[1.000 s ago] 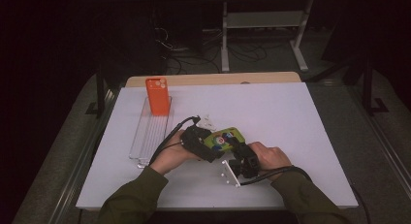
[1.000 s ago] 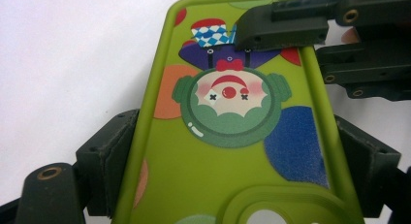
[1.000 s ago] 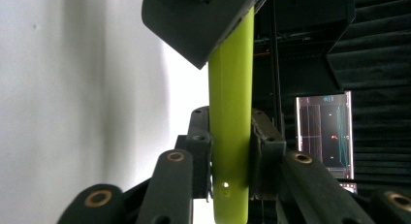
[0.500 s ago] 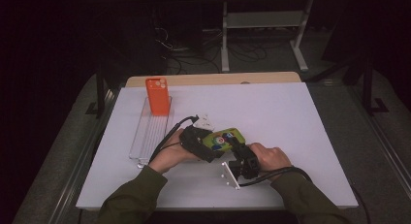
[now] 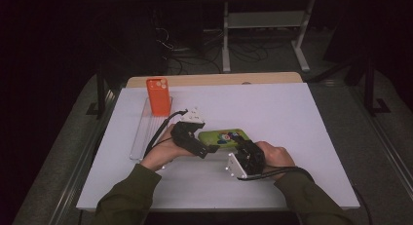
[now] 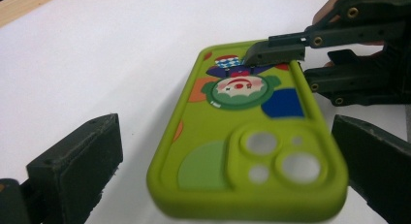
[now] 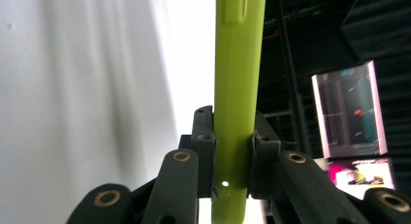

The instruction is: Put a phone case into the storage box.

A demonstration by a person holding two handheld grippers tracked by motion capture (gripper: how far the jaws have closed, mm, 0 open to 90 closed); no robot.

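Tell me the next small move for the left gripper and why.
Probably close the left gripper on the camera end of the green phone case. Its jaws stand open on either side of that end without touching, while the right gripper already pinches the far end, so closing would hold the case at both ends.

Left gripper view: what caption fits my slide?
Open left gripper straddles a green phone case whose far end the right gripper pinches.

The room was dark. A white table top [image 5: 292, 118] filled the centre of the frame, with a wooden edge [image 5: 214, 79] along its far side. At the upper middle stood a pale metal stand [image 5: 265, 20], with cables [image 5: 187, 54] lying on the grey floor [image 5: 350, 103]
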